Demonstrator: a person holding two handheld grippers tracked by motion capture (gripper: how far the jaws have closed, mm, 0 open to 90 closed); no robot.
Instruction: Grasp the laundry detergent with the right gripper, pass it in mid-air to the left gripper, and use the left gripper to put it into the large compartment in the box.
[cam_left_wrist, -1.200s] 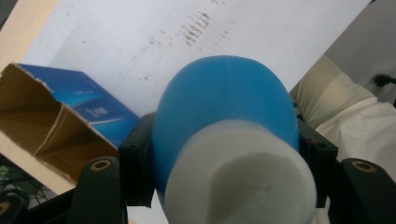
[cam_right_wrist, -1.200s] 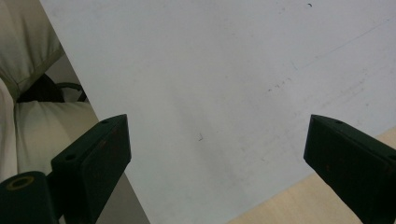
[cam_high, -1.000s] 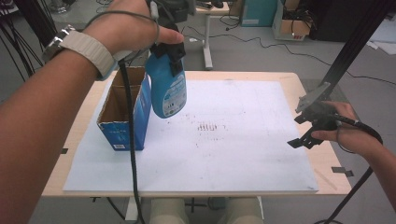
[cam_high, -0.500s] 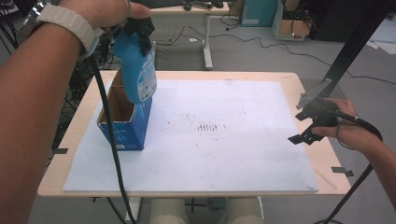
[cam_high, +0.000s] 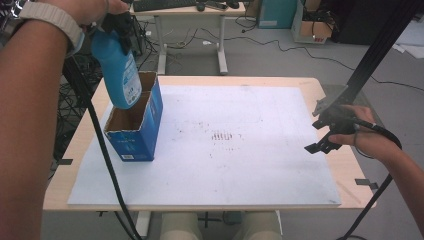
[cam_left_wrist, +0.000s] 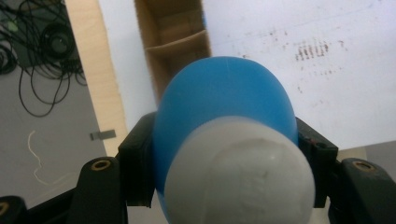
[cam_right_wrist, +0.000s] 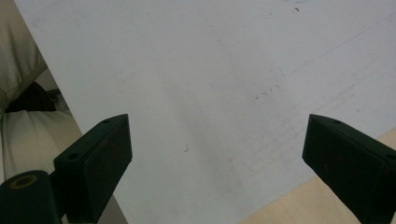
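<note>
Table (cam_high: 320, 87): a light wooden top stood under the high camera, its bare edges left as a margin around the working surface.
White sheet (cam_high: 240, 150): it covered most of the table, smudged with dark marks near its middle, and likely served as a plain backing for the work.
Cardboard box (cam_high: 135, 130): blue outside and brown inside, it stood upright near the sheet's left edge with its top open; a cardboard divider split it into two compartments, probably so each could keep one bottle upright.
Blue bottle (cam_high: 120, 70): it hung in the air, nearly upright and slightly tilted, its base over the box's open top and not yet down inside; which compartment it was meant for could not be told. In the left gripper view the bottle (cam_left_wrist: 224, 121), with its white cap nearest the camera, sat directly above the box opening (cam_left_wrist: 173, 42).
Left gripper (cam_high: 117, 22): clenched on the bottle's upper part just below the cap, one jaw on either side, a high hold that left the body free to drop into the box.
Right gripper (cam_high: 325, 135): spread wide and holding nothing, it hovered low over the sheet's right edge, well apart from the box and out of the way.
</note>
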